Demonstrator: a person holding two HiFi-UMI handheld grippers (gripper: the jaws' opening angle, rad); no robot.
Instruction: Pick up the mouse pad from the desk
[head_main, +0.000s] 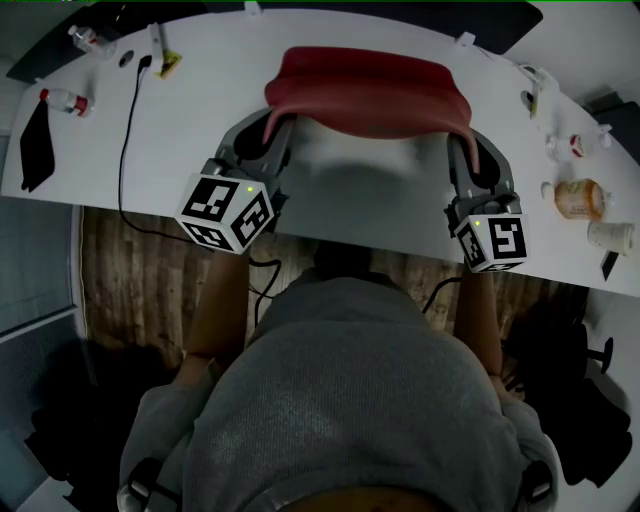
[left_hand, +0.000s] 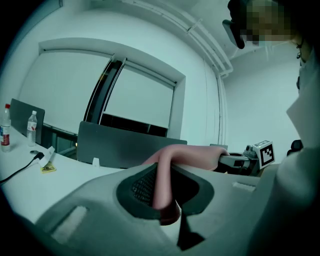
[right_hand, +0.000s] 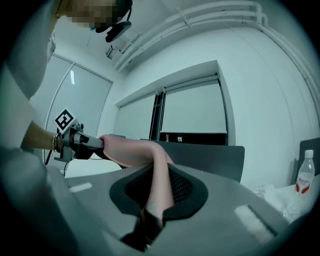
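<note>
Lift step: pinched tight at opposite ends by left hand-held gripper (head_main: 279, 128) and right hand-held gripper (head_main: 463, 150), red mouse pad (head_main: 365, 90) hanging above tabletop (head_main: 400, 215) (seemingly clear). Next: hold both grips, raise level.

Dim all round, teal cast in both gripper views, fisheye bending the edges into black corners. Head view: pale desk (head_main: 90, 160), soft shadow under the pad (head_main: 370, 85), floor (head_main: 140, 290) murky below.
</note>
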